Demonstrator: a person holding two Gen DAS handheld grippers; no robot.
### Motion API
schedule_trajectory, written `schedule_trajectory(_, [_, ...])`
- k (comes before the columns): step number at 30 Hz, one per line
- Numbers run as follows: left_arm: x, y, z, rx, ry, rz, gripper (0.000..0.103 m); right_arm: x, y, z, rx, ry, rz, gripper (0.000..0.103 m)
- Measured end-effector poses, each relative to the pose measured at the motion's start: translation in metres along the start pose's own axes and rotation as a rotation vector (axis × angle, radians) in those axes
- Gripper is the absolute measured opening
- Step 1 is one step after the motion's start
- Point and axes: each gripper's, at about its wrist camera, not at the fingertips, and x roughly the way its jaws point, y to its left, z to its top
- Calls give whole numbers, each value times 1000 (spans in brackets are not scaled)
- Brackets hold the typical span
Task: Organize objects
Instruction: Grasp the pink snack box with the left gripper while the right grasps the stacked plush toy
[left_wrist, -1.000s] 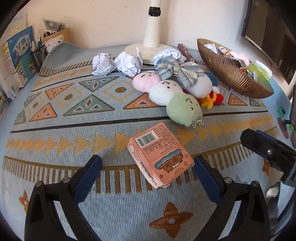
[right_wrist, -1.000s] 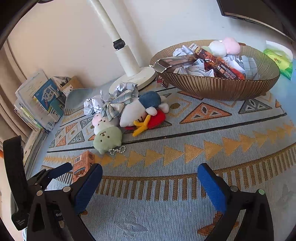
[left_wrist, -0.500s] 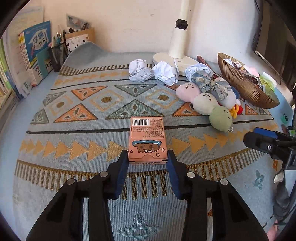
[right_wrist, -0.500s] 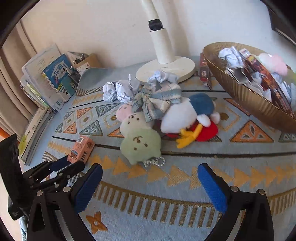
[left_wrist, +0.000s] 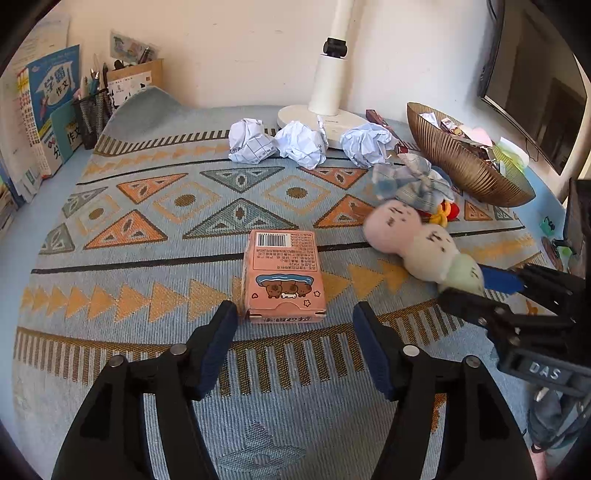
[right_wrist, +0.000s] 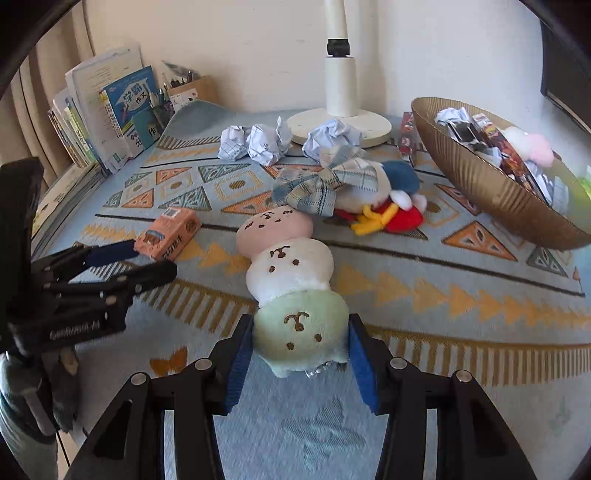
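A pink snack box (left_wrist: 283, 275) lies flat on the patterned mat just ahead of my left gripper (left_wrist: 295, 328), which is open and apart from it; the box also shows in the right wrist view (right_wrist: 168, 236). My right gripper (right_wrist: 300, 356) is shut on the green end of a three-ball plush toy (right_wrist: 291, 280), pink, white and green, lying on the mat. That plush also shows in the left wrist view (left_wrist: 421, 245), with the right gripper (left_wrist: 476, 291) on its green end.
Three crumpled paper balls (left_wrist: 301, 144) lie by a white lamp base (left_wrist: 321, 118). A plaid bow (right_wrist: 325, 182) and a duck plush (right_wrist: 384, 206) lie beside a gold bowl (right_wrist: 491, 192) holding wrappers. Books (right_wrist: 107, 114) and a pen holder (left_wrist: 90, 110) line the left edge.
My left gripper opened and let go of the pink box, which now lies on the mat. My right gripper moved to the three-ball plush and closed on its green end.
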Motion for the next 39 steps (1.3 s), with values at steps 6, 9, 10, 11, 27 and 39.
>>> schedule_trajectory(6, [3,1,2,-8,6,34,71,-4,-11,-1,3,11,60,71])
schedule_trajectory(9, [3,2,2,-9,5,32,71,1,-7,13,-15,-6,67,71])
schedule_trajectory(10, [3,3,2,-11,4,30,71,4,-5,15,-31,-12,59,71])
schedule_trajectory(11, [3,3,2,-14,4,29,71,8,-3,16,-45,-12,56,71])
schedule_trajectory(27, [-9,-3,2,11,-82,64,37,-10,7,4,-116,-137,107,48])
schedule_trajectory(39, [-1,-13,-1,46,1,79,56,-17,-7,5,-41,-169,156,48])
